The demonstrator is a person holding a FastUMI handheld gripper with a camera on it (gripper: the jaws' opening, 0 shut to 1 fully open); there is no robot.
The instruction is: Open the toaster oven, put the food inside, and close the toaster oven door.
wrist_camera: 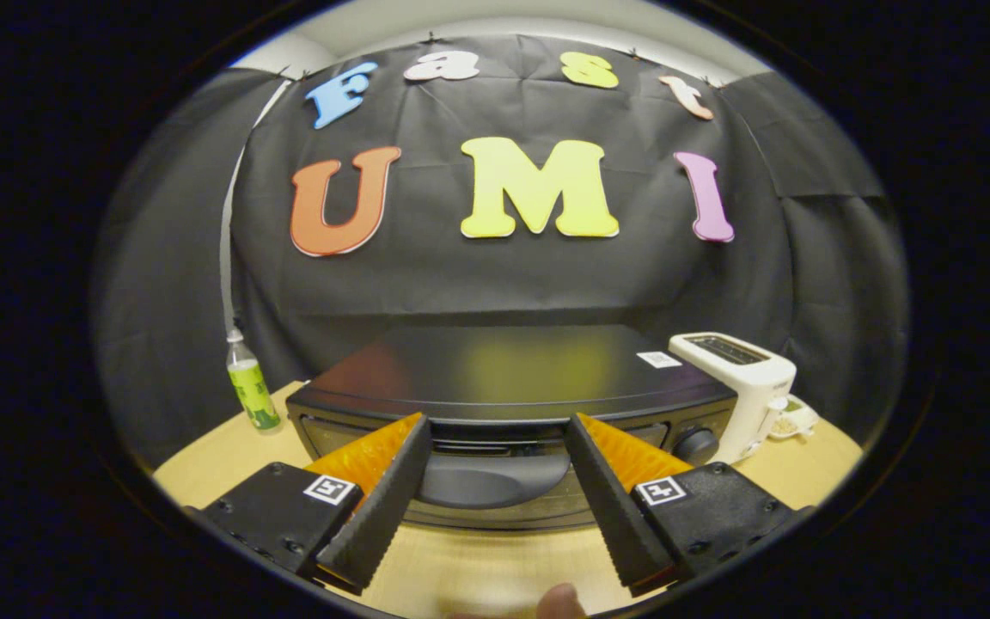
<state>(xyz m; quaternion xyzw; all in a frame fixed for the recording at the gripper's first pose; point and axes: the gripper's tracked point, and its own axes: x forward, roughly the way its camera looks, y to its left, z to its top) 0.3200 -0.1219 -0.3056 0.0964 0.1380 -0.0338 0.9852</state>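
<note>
Black toaster oven (512,378) lies broadside across the wooden surface (478,567), closed door handle (495,477) facing the tool (495,430), whose spread fingers hide its front corners.

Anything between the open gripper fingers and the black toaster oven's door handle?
Nothing visible. The gripper is open, its fingers spread either side of the dark curved door handle on the black toaster oven, whose door looks shut. White pop-up toaster and green bottle stand off to the sides.
</note>
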